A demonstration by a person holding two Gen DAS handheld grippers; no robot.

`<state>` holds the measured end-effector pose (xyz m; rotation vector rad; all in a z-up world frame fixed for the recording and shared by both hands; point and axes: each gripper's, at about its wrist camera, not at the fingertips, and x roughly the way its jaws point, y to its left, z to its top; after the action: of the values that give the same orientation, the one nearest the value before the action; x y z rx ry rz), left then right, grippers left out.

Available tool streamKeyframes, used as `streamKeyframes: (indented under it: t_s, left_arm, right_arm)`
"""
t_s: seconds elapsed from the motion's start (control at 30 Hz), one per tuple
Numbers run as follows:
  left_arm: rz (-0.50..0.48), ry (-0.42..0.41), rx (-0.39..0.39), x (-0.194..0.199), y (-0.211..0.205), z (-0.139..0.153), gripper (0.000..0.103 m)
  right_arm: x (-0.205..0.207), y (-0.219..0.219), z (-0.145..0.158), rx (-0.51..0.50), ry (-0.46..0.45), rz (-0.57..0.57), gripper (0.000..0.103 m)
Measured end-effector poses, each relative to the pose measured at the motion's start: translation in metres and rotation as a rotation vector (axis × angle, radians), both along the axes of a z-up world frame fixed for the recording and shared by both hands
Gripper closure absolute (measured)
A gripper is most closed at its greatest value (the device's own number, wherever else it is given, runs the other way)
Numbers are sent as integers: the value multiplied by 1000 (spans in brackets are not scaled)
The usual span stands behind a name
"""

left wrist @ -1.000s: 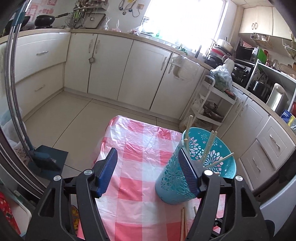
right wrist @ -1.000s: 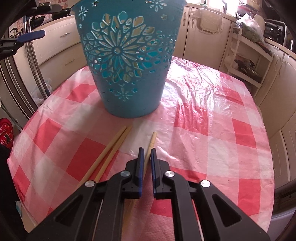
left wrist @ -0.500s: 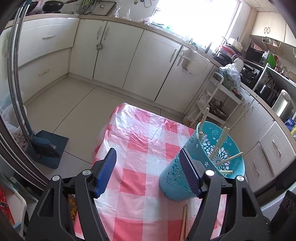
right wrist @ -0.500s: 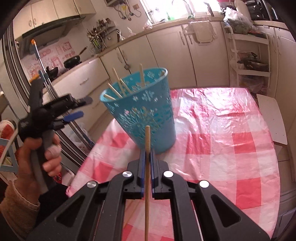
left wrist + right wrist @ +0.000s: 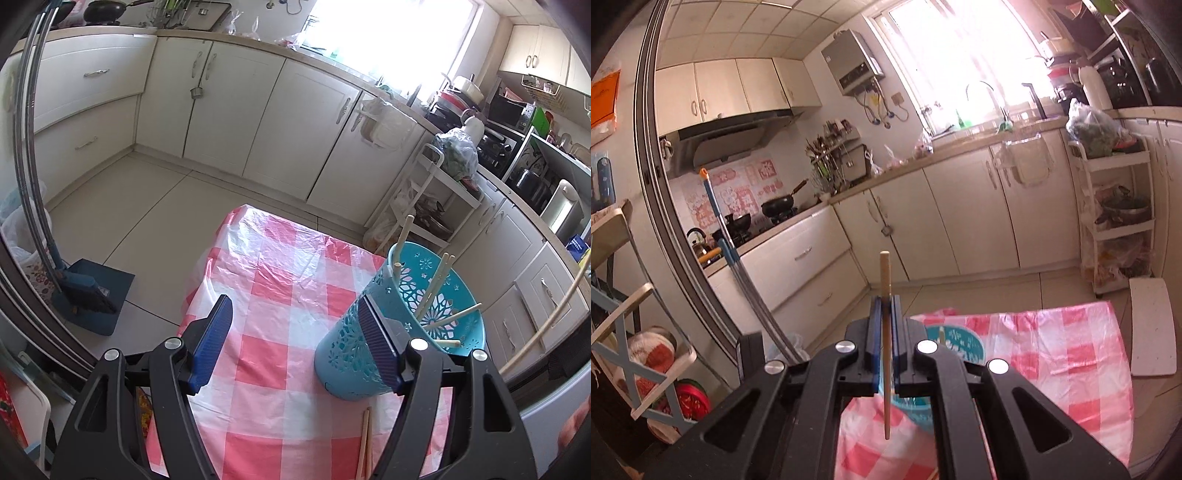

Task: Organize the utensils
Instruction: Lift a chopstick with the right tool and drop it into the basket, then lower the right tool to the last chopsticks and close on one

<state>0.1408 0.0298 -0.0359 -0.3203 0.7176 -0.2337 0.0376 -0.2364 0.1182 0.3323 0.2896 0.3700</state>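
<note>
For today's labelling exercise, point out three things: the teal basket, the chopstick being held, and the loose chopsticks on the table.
Basket (image 5: 347,354), left wrist view, on its outer wall.
Held chopstick (image 5: 885,273), right wrist view, on the shaft above the pads.
Loose chopsticks (image 5: 364,439), left wrist view, mid-shaft, near the bottom edge.

You are in a kitchen lit by the bright, overexposed window (image 5: 384,33) above the counter. Beneath that window, a run of cream base cabinets with metal handles (image 5: 295,125) lines the wall and turns the corner on both sides. Left of the window hangs a grey wall-mounted water heater (image 5: 853,62), and further left a steel range hood (image 5: 727,136) sits under cream upper cabinets (image 5: 720,88). Right of the window stands a white tiered storage cart (image 5: 1115,221). The pale beige tiled floor (image 5: 147,210) spreads out below the window, with a blue dustpan and brush (image 5: 88,291) on it.
</note>
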Motion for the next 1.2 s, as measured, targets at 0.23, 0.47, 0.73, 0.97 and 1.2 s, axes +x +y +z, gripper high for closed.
streamKeyframes:
  t_s: [0.23,0.47,0.73,0.97,1.2]
  left_arm:
    - [-3,2,-10,0,2,1,36]
    - [-14,-7,8,-3,-2,5,31]
    - [-9,-38,73,-8,-9,10,23]
    - [0,-57,117,-12,-11,15,18]
    - [15,-43,115,-11,-4,14,17]
  right_arm:
    - [32,12,-9,-91,-23,-123,97]
    - [55,27,-72,-197,113,-148,97]
    - [55,37,-95,-257,179,-135,86]
    - [19,36,-82,-257,89,-188,69]
    - [-27,42,-132,-275,223,-176,73]
